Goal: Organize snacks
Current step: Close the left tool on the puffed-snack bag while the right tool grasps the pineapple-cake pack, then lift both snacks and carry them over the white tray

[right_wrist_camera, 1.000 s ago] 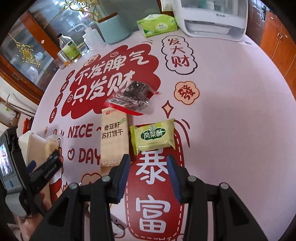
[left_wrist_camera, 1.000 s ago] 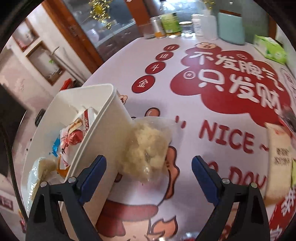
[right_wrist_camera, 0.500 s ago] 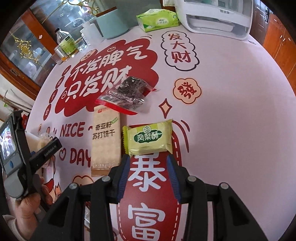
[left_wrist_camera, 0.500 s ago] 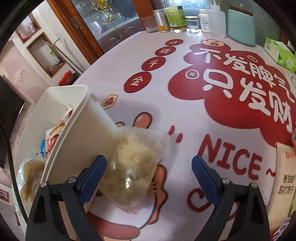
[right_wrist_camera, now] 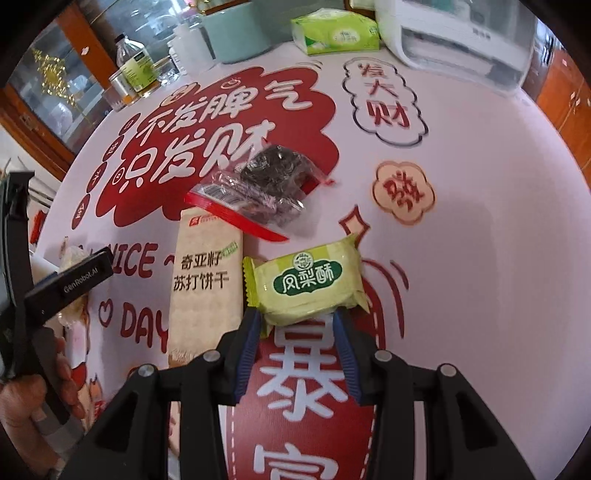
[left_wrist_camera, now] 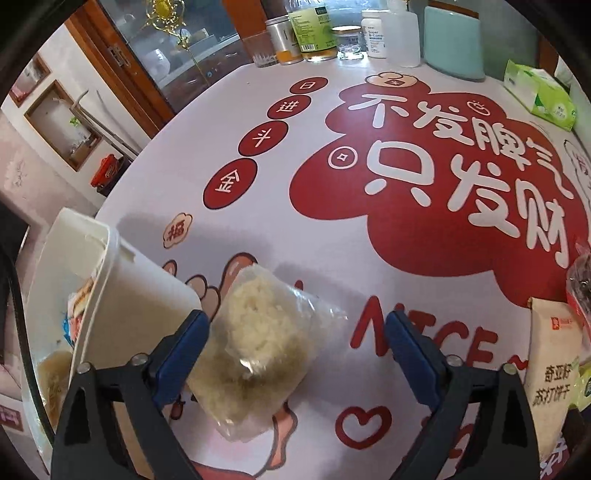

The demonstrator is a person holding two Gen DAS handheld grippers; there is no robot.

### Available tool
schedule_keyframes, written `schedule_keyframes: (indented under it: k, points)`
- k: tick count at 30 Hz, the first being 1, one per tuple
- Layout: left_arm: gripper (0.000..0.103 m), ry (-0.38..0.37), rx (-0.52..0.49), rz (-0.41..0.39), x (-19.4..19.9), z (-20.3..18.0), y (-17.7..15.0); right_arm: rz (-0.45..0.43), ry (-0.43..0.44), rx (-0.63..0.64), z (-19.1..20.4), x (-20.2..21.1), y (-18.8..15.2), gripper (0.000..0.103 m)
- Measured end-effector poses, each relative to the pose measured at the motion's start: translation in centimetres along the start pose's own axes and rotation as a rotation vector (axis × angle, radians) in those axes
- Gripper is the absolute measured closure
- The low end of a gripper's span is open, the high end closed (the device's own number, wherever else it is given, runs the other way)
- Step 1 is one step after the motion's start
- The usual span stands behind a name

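A clear bag of pale flaky snack (left_wrist_camera: pixel 258 347) lies on the table against the outside wall of a white bin (left_wrist_camera: pixel 122 295) that holds several snack packets. My left gripper (left_wrist_camera: pixel 295 332) is open, its fingers either side of the bag. In the right wrist view, a green pineapple-cake packet (right_wrist_camera: pixel 308 282) lies on the table, its near edge between the tips of my open right gripper (right_wrist_camera: pixel 297 321). A beige soda-cracker packet (right_wrist_camera: pixel 205 284) lies to its left, and a clear bag of dark snack (right_wrist_camera: pixel 266 188) lies behind them.
Bottles and jars (left_wrist_camera: pixel 314 33), a teal container (left_wrist_camera: pixel 454 40) and a green tissue pack (left_wrist_camera: pixel 539 96) stand along the far edge. A white appliance (right_wrist_camera: pixel 461 33) sits at the far right. The left gripper's body (right_wrist_camera: pixel 22 277) and hand show at the left.
The left gripper has pulled back and turned right; the bin has slid toward the left edge. The right gripper has moved forward until its tips flank the green packet's near edge.
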State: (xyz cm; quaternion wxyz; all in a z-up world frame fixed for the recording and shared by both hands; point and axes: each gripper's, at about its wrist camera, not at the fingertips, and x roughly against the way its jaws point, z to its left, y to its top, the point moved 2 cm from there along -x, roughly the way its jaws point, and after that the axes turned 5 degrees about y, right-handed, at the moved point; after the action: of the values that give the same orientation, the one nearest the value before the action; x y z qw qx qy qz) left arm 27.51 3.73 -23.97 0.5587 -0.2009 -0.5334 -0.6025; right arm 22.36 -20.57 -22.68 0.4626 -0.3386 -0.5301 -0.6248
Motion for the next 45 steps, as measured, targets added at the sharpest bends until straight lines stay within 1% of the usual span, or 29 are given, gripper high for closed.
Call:
schedule_keyframes:
  k: [1, 5, 8, 11, 13, 15, 16, 17, 19, 20, 21, 22, 23, 24, 25, 26, 28, 29, 32, 35, 38, 39, 42, 44, 45]
  points:
    - [0.000, 0.014, -0.009, 0.000, -0.2, -0.1, 0.3, -0.005, -0.005, 0.008, 0.1, -0.1, 0.1, 0.062]
    - [0.000, 0.020, -0.035, -0.010, -0.4, -0.1, 0.7, -0.023, -0.008, 0.025, 0.3, -0.2, 0.4, 0.061]
    - [0.000, 0.038, -0.052, -0.023, -0.4, -0.3, 1.0, -0.048, -0.019, 0.040, 0.5, -0.4, 0.7, 0.053]
    - [0.000, 0.049, -0.064, -0.039, -0.5, -0.5, 1.1, -0.076, -0.056, 0.071, 0.8, -0.8, 0.8, 0.047]
    - [0.000, 0.041, -0.063, -0.035, -0.5, -0.4, 1.1, -0.088, -0.086, 0.106, 1.4, -1.2, 1.0, 0.043]
    - [0.002, 0.023, -0.061, -0.024, -0.6, -0.3, 1.3, -0.101, -0.115, 0.138, 2.0, -1.6, 1.1, 0.042]
    - [0.012, -0.001, -0.070, -0.027, -0.4, -0.4, 1.3, -0.105, -0.111, 0.140, 2.1, -1.6, 1.1, 0.041]
    - [0.020, -0.036, -0.076, -0.030, -0.2, -0.6, 1.2, -0.109, -0.109, 0.136, 2.2, -1.7, 1.2, 0.041]
    - [0.044, -0.094, -0.097, -0.031, 0.1, -0.9, 1.1, -0.119, -0.115, 0.131, 2.3, -1.9, 1.5, 0.041]
    - [0.052, -0.117, -0.108, -0.030, 0.2, -1.2, 1.1, -0.124, -0.116, 0.130, 2.4, -2.0, 1.7, 0.041]
    - [0.068, -0.142, -0.124, -0.030, 0.4, -1.6, 1.1, -0.128, -0.118, 0.130, 2.4, -2.0, 1.8, 0.041]
    - [0.083, -0.147, -0.143, -0.032, 0.5, -2.0, 1.0, -0.130, -0.118, 0.130, 2.5, -2.1, 2.0, 0.041]
    - [0.084, -0.139, -0.156, -0.036, 0.6, -2.2, 0.9, -0.135, -0.117, 0.131, 2.5, -2.2, 2.1, 0.041]
    - [0.088, -0.139, -0.162, -0.043, 0.7, -2.4, 0.9, -0.136, -0.116, 0.131, 2.5, -2.2, 2.2, 0.042]
    - [0.095, -0.158, -0.165, -0.047, 0.7, -2.5, 0.8, -0.139, -0.116, 0.129, 2.6, -2.2, 2.3, 0.050]
    - [0.095, -0.168, -0.167, -0.051, 0.8, -2.5, 0.8, -0.146, -0.115, 0.132, 2.7, -2.2, 2.3, 0.057]
    - [0.097, -0.190, -0.172, -0.053, 1.0, -2.5, 0.6, -0.150, -0.105, 0.154, 3.0, -2.1, 2.2, 0.088]
    - [0.097, -0.205, -0.170, -0.051, 1.0, -2.3, 0.5, -0.149, -0.099, 0.163, 3.2, -2.0, 2.2, 0.102]
    - [0.099, -0.247, -0.158, -0.037, 1.3, -1.8, 0.0, -0.143, -0.075, 0.163, 3.3, -1.9, 1.8, 0.102]
    - [0.100, -0.295, -0.148, -0.012, 1.8, -1.0, -0.5, -0.153, -0.019, 0.105, 2.7, -1.1, 1.3, 0.102]
    - [0.100, -0.344, -0.129, 0.017, 2.6, 0.0, -1.0, -0.167, 0.021, 0.037, 2.0, 0.2, 1.3, 0.102]
    - [0.100, -0.369, -0.119, 0.025, 3.1, 0.5, -1.1, -0.161, 0.032, 0.005, 1.6, 0.4, 1.7, 0.099]
    - [0.100, -0.427, -0.111, 0.022, 4.6, 1.6, -1.3, -0.124, 0.104, -0.133, 0.0, 0.4, 3.0, 0.096]
    - [0.100, -0.464, -0.108, 0.012, 6.0, 2.4, -1.4, -0.112, 0.156, -0.214, -1.0, 0.0, 3.9, 0.088]
    - [0.100, -0.482, -0.104, 0.007, 6.6, 3.0, -1.3, -0.105, 0.164, -0.237, -1.2, -0.1, 4.1, 0.080]
